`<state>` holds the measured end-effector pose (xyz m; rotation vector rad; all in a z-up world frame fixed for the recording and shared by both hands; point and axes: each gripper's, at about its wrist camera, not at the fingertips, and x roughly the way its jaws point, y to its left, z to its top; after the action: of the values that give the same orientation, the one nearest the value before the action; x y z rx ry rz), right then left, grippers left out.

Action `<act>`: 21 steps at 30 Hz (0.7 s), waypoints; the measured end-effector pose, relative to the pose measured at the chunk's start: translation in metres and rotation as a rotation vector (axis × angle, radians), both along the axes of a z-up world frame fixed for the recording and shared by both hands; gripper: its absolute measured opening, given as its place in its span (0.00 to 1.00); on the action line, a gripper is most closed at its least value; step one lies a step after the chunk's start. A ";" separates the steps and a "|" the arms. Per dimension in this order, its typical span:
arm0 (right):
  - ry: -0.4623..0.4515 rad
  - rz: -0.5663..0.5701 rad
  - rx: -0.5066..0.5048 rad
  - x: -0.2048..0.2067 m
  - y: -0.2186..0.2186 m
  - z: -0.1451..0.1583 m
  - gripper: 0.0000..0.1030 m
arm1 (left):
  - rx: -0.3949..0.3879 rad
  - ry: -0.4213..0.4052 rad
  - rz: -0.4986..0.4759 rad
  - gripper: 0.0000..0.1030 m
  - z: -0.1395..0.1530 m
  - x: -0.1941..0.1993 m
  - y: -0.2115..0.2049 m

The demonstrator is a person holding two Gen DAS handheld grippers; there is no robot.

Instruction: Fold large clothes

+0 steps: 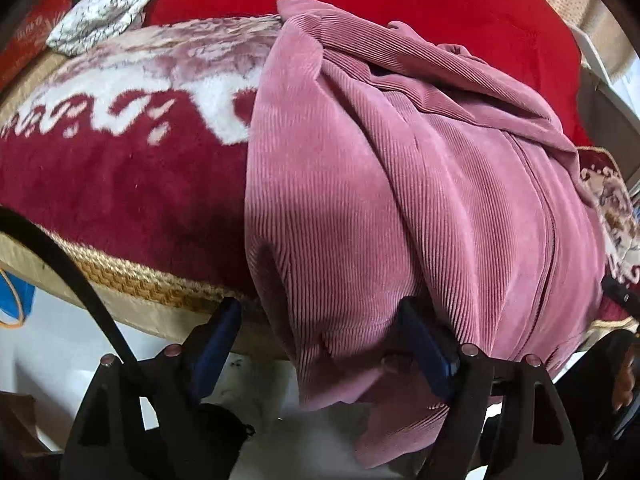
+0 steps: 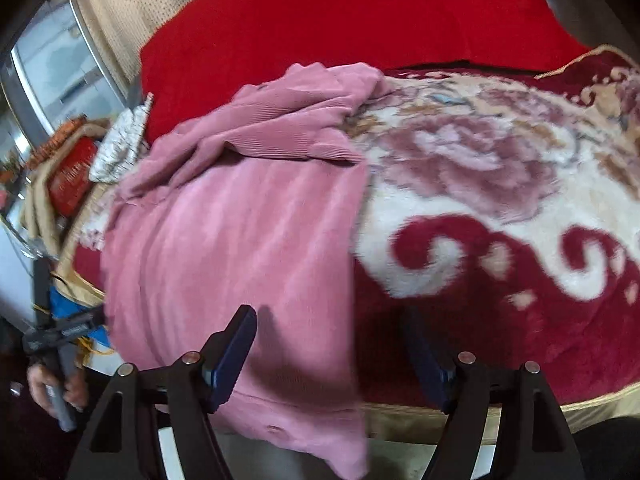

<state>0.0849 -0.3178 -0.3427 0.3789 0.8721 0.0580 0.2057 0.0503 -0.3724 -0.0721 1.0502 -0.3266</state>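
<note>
A large pink corduroy garment [image 1: 380, 184] lies on a red floral blanket [image 1: 120, 184], its near end hanging over the bed's front edge. My left gripper [image 1: 320, 332] is open, jaws wide, with the hanging hem between the blue pads [image 1: 428, 348]. The garment also shows in the right wrist view [image 2: 240, 240], bunched at its far end. My right gripper [image 2: 332, 344] is open over the garment's right edge, where it meets the blanket [image 2: 500, 240]; it holds nothing.
A bright red cover [image 2: 340, 20] lies at the back of the bed. A white patterned cloth [image 1: 108, 8] and a red box [image 2: 72, 176] sit at the bed's left end. A woven gold trim [image 1: 132, 276] borders the front edge above pale floor.
</note>
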 end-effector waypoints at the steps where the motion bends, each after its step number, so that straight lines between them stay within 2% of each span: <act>1: -0.005 0.018 0.016 0.000 0.004 0.000 0.75 | -0.007 0.001 -0.005 0.78 -0.001 0.000 0.001; 2: -0.013 0.055 0.044 0.000 0.009 0.000 0.75 | -0.019 0.004 -0.012 0.74 -0.002 -0.001 0.004; 4: -0.020 0.104 0.096 0.000 0.013 0.000 0.75 | -0.068 0.028 -0.035 0.51 -0.004 -0.002 0.007; 7: -0.006 0.089 0.077 0.002 0.010 -0.003 0.72 | -0.078 0.017 -0.040 0.45 -0.004 -0.005 0.012; 10: 0.009 0.111 0.132 0.001 0.007 -0.004 0.73 | -0.094 0.013 -0.046 0.47 -0.005 -0.005 0.015; 11: 0.025 0.133 0.124 0.004 0.010 -0.005 0.73 | -0.099 0.020 -0.041 0.51 -0.007 -0.006 0.017; 12: 0.028 0.140 0.112 0.003 0.013 -0.005 0.73 | -0.112 0.036 -0.041 0.62 -0.008 -0.004 0.023; 14: 0.010 0.165 0.145 0.002 0.017 -0.005 0.73 | -0.151 0.063 -0.056 0.64 -0.014 -0.007 0.022; 15: -0.006 0.181 0.203 0.000 0.017 -0.005 0.73 | -0.157 0.057 -0.069 0.63 -0.014 -0.009 0.021; 17: -0.012 0.184 0.206 0.001 0.019 -0.006 0.73 | -0.164 0.033 -0.083 0.48 -0.012 -0.011 0.020; 18: -0.005 0.184 0.201 0.002 0.018 -0.007 0.73 | -0.169 0.031 -0.079 0.28 -0.013 -0.011 0.022; 21: 0.006 0.172 0.241 0.003 0.014 -0.012 0.73 | -0.245 0.050 -0.068 0.18 -0.013 -0.008 0.032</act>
<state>0.0882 -0.3042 -0.3543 0.5286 0.9046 0.3237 0.1973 0.0823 -0.3856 -0.2653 1.0595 -0.5168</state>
